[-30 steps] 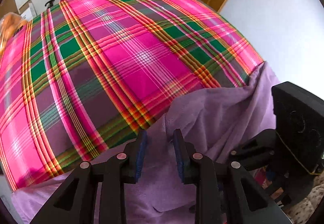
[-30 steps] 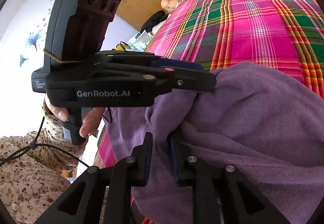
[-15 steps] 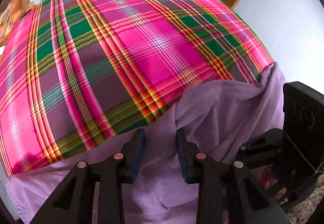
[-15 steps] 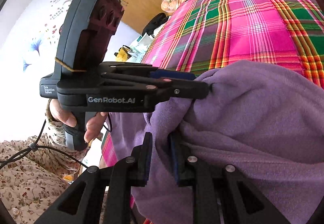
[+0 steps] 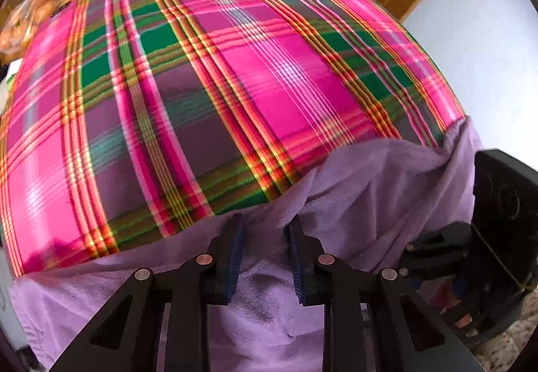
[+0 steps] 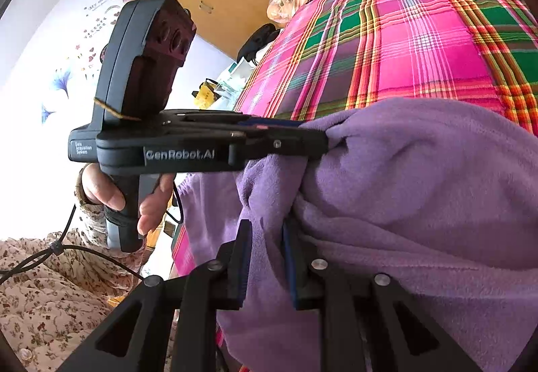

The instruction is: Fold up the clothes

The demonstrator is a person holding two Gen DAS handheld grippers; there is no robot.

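We're getting bright daylight in both views, no harsh shadows. The white wall (image 6: pixel 37 123) is blowing out in the right wrist view. The plaid cover (image 5: pixel 208 96) is smearing with motion blur in the left wrist view, worst at its left edge. Fisheye is bowing it into a dome and we're losing the corners to black vignette.

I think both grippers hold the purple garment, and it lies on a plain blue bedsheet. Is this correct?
Not quite. The left gripper and the right gripper do each hold the purple garment, but the bedsheet is not plain blue. It is a bright plaid of pink, green and purple with orange stripes. The left wrist view shows this most clearly.
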